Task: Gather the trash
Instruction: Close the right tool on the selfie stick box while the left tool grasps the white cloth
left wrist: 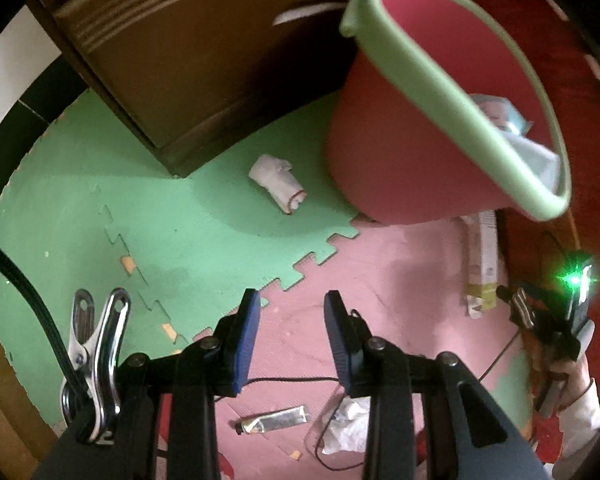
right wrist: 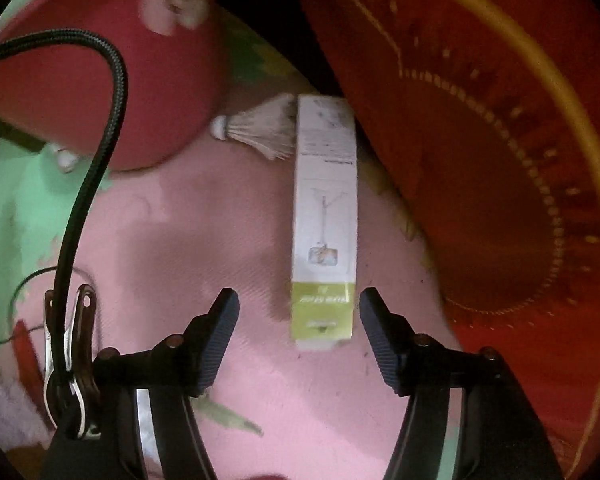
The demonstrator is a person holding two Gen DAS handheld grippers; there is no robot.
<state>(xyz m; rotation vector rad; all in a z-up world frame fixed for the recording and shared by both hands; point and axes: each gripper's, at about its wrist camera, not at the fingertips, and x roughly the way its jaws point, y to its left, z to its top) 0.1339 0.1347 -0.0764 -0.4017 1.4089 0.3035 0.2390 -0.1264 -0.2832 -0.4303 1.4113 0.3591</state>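
Fingers of the right gripper (right wrist: 298,334) stand wide and empty astride the near end of a long white carton (right wrist: 325,216) with a lime-green end, flat on the pink mat (right wrist: 172,216); the left gripper (left wrist: 292,340) is half open, holding nothing. A shuttlecock (right wrist: 256,130) touches the carton's far end, apparently, beside the red bucket (left wrist: 380,152), with red fabric (right wrist: 480,160) close alongside.

A bucket (left wrist: 400,128) is stood on the floor mat (left wrist: 140,200), with a crumpled paper (left wrist: 278,184) just left of it. A long carton (right wrist: 325,216) is laid on the mat right of the bucket, a shuttlecock (right wrist: 256,128) touching its far end, between bucket and carton. A tube (left wrist: 272,420) is seen nearer the camera.
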